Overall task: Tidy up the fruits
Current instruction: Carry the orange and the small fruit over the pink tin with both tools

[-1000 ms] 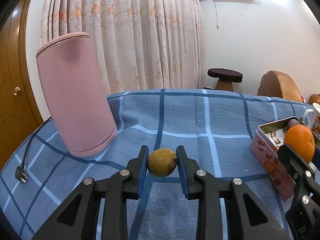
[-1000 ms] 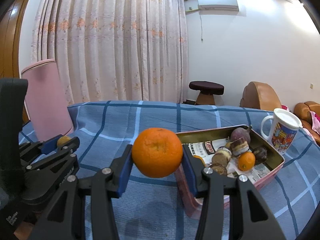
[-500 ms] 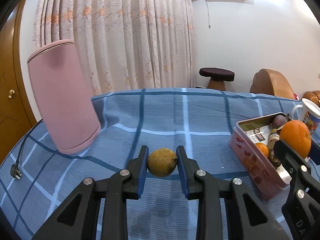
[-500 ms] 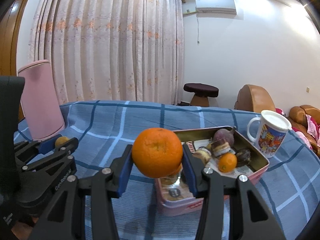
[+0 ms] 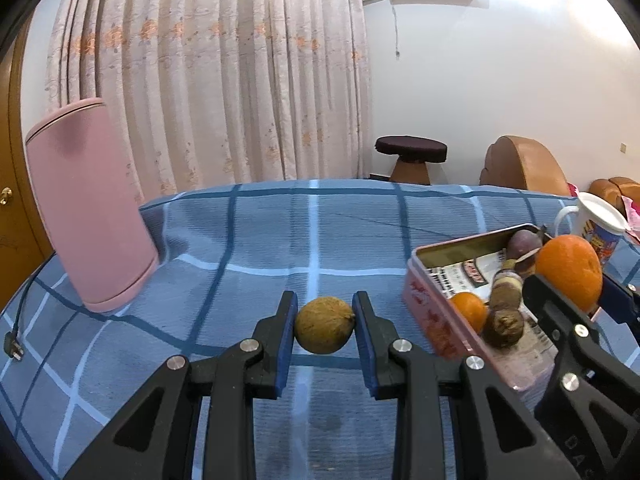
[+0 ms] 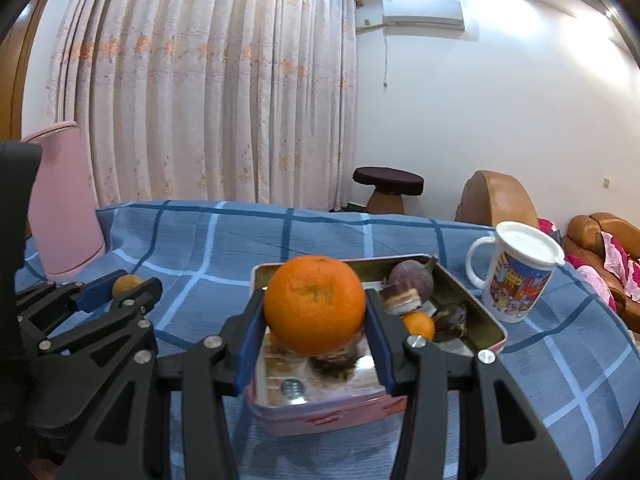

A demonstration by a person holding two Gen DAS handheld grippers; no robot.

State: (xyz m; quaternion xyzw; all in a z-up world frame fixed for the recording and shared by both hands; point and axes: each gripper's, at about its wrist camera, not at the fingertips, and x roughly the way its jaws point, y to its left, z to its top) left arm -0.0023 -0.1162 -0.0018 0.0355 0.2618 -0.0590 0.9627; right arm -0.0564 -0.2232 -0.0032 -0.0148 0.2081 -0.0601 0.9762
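Now both fruits are up, tin ahead on the right.
Your right gripper (image 6: 315, 307) pinches the orange (image 6: 315, 305) over the tin's (image 6: 472, 304) near end; your left gripper (image 5: 325, 330), clamping the small brown fruit (image 5: 325, 330), sits left of it.

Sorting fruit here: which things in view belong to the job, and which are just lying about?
Job: large orange in right gripper; small brown fruit in left gripper; pink tin with fruit.

Lying about: pink appliance, lidded mug, plug.

Bright indoor light glares off the upper-right wall (image 6: 520, 80) (edges bow, corners vignetted black); focus stays sharp
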